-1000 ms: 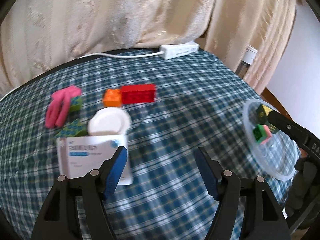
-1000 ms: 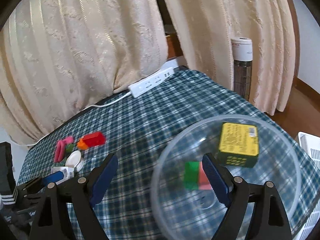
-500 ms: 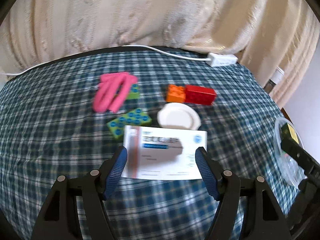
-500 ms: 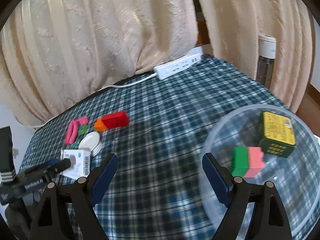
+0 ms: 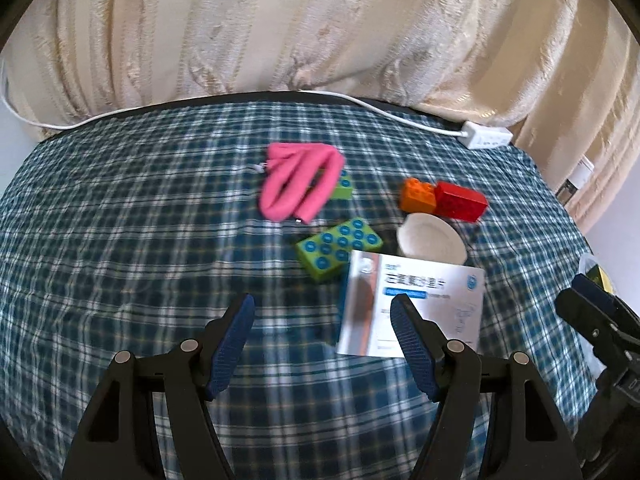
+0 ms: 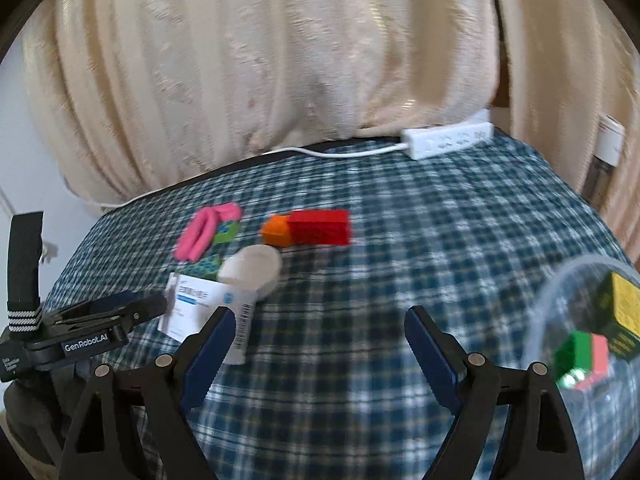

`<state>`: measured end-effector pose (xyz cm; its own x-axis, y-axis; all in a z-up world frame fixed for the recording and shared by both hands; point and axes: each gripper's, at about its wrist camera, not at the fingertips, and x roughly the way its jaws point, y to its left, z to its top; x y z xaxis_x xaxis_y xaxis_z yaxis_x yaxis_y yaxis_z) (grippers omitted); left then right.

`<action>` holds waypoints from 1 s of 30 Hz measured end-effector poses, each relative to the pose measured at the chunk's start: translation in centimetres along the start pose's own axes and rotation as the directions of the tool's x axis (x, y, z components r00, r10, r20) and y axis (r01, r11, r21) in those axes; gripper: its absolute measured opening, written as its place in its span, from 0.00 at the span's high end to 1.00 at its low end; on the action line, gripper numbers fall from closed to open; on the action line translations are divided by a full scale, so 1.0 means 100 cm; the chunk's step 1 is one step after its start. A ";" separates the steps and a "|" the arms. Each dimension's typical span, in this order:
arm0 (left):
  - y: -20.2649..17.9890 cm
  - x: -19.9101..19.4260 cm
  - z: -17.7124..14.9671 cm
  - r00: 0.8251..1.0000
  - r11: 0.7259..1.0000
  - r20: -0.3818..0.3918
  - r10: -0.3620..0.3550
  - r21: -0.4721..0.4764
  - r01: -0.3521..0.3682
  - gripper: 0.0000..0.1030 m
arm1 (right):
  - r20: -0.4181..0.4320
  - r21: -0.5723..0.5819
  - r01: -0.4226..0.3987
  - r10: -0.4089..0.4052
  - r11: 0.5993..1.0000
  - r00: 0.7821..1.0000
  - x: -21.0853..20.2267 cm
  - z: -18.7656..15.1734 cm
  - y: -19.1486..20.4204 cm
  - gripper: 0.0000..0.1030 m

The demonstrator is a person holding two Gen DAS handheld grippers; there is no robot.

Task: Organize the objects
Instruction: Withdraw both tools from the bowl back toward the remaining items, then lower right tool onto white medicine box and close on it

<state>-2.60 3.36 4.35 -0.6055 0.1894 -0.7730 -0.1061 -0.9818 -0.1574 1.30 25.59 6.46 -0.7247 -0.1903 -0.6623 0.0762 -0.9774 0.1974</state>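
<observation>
Both grippers are between picks. The left gripper (image 5: 322, 314) and right gripper (image 6: 316, 330) stand open, holding nothing. The white medicine box (image 5: 416, 304), centre-right, probably comes next, bound for the clear bowl (image 6: 560, 280), lower right.

Blue-green plaid tablecloth (image 5: 120, 240), pink foam roll (image 5: 298, 184), red block (image 5: 460, 201), orange block (image 5: 418, 195), cream curtain (image 5: 280, 28)

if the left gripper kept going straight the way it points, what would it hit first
Probably bare tablecloth: the open left gripper has nothing between its fingers. The white box lies just beside its line; depth is unclear.
</observation>
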 end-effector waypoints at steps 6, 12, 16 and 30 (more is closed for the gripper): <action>0.018 0.003 0.000 0.999 0.998 0.002 0.053 -0.040 -0.053 0.30 | -0.004 -0.093 -0.057 0.057 0.994 0.998 0.019 0.011 0.033 0.13; 0.034 0.005 -0.003 0.997 0.994 -0.012 0.074 -0.079 -0.074 0.30 | -0.014 -0.189 -0.116 0.115 0.975 0.993 0.036 0.020 0.060 0.13; 0.045 0.007 -0.006 0.995 0.989 -0.030 0.092 -0.110 -0.095 0.30 | -0.032 -0.238 -0.159 0.156 0.958 0.987 0.050 0.025 0.073 0.13; 0.056 0.013 -0.009 0.992 0.982 -0.059 0.114 -0.144 -0.122 0.30 | -0.170 -0.372 -0.290 0.242 0.882 0.955 0.079 0.013 0.095 0.13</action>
<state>-3.32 -1.85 1.93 -0.5663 0.0762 -0.8207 0.0834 -0.9853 -0.1491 -4.63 14.94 4.07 -0.5576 -0.4341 -0.7076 0.5315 -0.8414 0.0974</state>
